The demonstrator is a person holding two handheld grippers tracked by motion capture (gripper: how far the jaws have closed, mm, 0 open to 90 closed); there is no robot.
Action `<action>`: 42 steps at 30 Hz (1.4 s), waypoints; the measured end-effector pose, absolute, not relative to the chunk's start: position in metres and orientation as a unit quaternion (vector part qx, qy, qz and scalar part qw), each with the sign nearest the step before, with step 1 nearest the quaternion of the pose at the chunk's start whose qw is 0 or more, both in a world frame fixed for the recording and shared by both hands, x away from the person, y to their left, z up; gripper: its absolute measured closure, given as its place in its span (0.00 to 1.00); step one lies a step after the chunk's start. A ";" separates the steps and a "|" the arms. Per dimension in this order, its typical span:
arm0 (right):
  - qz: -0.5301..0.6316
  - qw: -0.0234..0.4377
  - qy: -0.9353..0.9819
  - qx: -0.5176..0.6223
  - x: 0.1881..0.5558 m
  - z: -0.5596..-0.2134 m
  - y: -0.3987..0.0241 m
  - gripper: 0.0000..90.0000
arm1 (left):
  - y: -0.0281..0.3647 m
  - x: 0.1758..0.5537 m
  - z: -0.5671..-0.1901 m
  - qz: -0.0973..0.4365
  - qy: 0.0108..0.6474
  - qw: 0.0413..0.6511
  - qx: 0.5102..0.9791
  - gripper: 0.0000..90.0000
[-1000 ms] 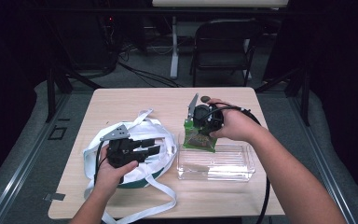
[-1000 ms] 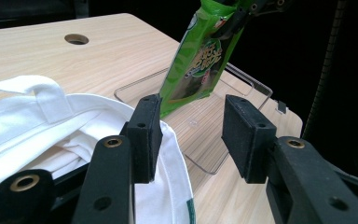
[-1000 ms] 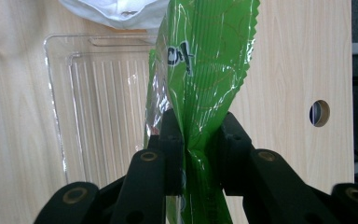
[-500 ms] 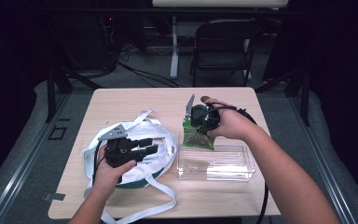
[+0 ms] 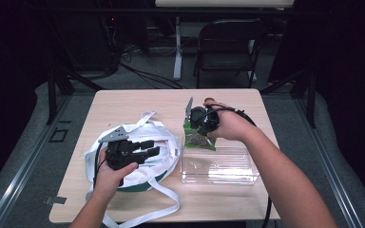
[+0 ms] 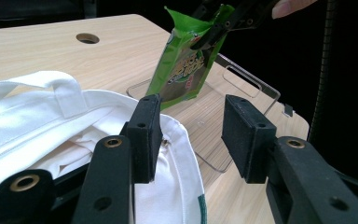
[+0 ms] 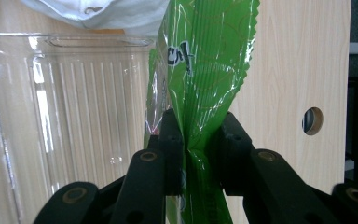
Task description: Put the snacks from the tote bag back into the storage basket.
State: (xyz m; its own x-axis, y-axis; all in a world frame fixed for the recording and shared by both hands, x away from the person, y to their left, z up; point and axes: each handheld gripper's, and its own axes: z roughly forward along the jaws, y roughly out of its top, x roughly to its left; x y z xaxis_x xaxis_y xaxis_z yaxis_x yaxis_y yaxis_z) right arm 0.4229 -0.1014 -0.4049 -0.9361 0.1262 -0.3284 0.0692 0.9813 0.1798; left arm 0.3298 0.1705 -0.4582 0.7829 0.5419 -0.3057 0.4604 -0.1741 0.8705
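Observation:
A green snack packet (image 5: 198, 140) hangs upright from my right gripper (image 5: 197, 126), which is shut on its top edge (image 7: 205, 70). Its lower end is at the far left corner of a clear plastic container (image 5: 218, 166). My left gripper (image 5: 149, 148) hovers over a white tote bag (image 5: 168, 142) with a green base, at the table's left. Its jaws stand apart with nothing between them (image 6: 191, 130), and one pad is close to the bag's rim (image 6: 37, 121). The packet (image 6: 182, 70) shows beyond those jaws, with the container (image 6: 242, 88) behind it.
The bag's long white straps (image 5: 166, 209) trail toward the table's front edge. A cable hole (image 7: 312, 121) is in the tabletop beside the packet. A black chair (image 5: 228, 47) and floor cables lie beyond the table's far edge.
My right hand has sunk a little with the packet, bringing it closer to the container. The left hand has kept still.

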 end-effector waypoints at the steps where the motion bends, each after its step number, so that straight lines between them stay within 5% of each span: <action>1: 0.078 0.173 0.981 0.047 0.424 -0.408 -0.100 0.83 | 0.171 0.330 -0.459 0.037 0.328 0.554 0.764 0.63; 42: 0.083 0.192 0.978 0.008 0.434 -0.446 -0.097 0.81 | 0.176 0.332 -0.462 0.039 0.338 0.551 0.762 0.63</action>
State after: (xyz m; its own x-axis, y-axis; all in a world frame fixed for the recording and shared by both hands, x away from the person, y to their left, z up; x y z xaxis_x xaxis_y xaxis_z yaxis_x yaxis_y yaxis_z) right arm 0.4341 -0.0971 -0.4455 -0.9258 0.0479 -0.3749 -0.0157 0.9862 0.1646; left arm 0.3324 0.1757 -0.4616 0.7688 0.5574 -0.3134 0.4721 -0.1641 0.8661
